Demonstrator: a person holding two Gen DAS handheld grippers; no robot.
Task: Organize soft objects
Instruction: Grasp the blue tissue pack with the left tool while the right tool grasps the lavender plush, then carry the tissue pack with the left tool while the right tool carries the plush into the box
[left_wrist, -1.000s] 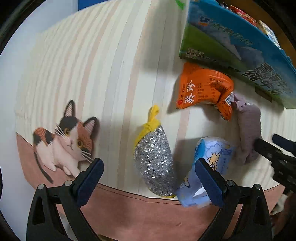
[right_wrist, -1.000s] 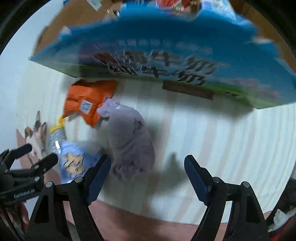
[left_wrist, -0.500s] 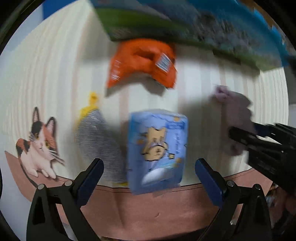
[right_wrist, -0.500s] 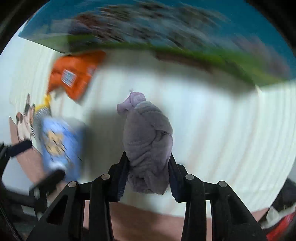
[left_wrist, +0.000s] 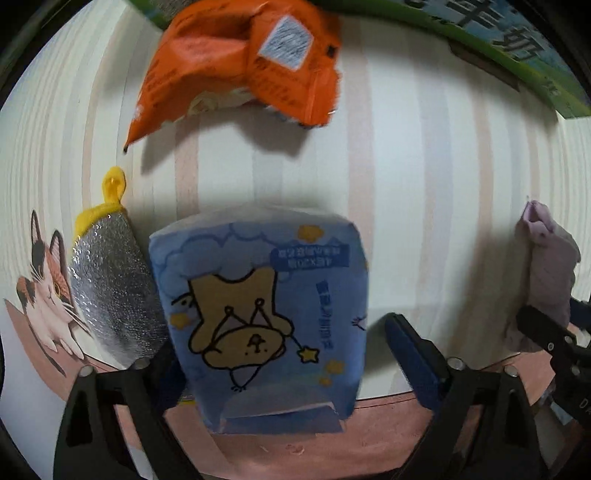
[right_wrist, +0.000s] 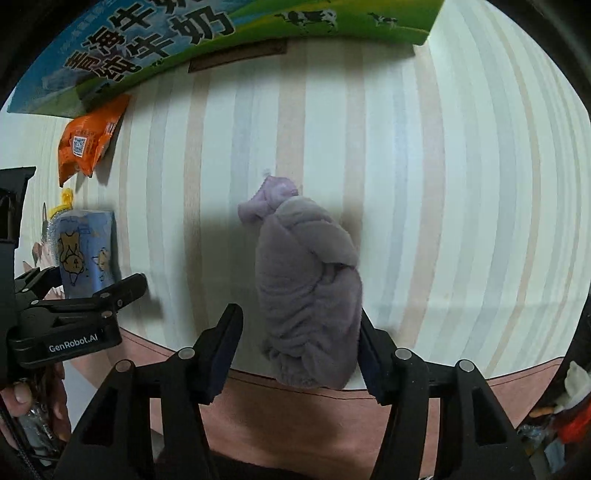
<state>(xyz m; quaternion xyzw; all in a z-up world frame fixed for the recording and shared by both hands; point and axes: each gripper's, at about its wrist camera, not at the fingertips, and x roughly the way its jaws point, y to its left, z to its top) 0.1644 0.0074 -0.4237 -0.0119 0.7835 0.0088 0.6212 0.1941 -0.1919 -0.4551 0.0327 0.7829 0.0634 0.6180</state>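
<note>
Purple fuzzy sock (right_wrist: 310, 295) sits between our right gripper (right_wrist: 301, 343) jaws, which have just been opening; only the right pad touches it. Our left gripper (left_wrist: 284, 354), spread wide and closing a little, frames the blue tissue pack (left_wrist: 262, 314), orange packet (left_wrist: 240, 62) at 12 o'clock.

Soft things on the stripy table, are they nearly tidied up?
Not yet. Nothing looks put away. In hand: the left gripper has just been closing around the blue tissue pack, not squeezing yet; the right gripper has just been opening with the purple fuzzy cloth between its jaws. Left over: the orange snack bag and silver scrubber lie loose on the table.
</note>
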